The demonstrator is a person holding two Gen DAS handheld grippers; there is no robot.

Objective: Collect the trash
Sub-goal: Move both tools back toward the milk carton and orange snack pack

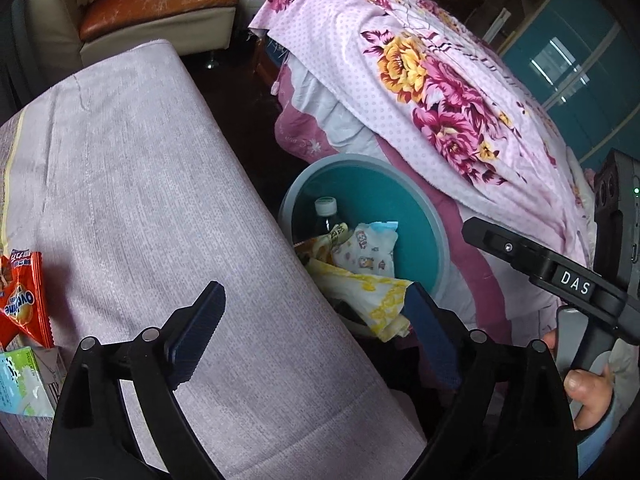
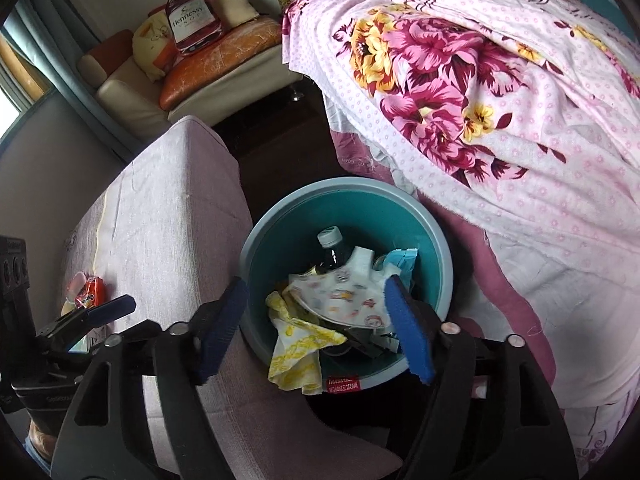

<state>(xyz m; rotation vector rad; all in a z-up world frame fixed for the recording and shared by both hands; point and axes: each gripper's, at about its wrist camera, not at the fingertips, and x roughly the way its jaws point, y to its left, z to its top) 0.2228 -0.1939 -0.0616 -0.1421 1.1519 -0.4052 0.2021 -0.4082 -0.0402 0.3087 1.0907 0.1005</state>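
The right gripper (image 2: 316, 324) hangs over the teal trash bin (image 2: 436, 236), its fingers (image 2: 408, 336) spread and empty. The printed mask (image 2: 344, 300) and yellow napkin (image 2: 296, 344) lie between and below them, in the bin. The left gripper (image 1: 316, 336) has its fingers (image 1: 196, 336) spread, empty, above the lilac bench (image 1: 140, 160). The orange wrapper (image 1: 24, 296) lies well left of them.

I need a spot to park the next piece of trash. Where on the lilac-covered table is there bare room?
The lilac tablecloth is bare from the orange Ovaltine packet across to the edge beside the teal trash bin. Crowded: the packet corner with the green-and-white carton, and the bin.
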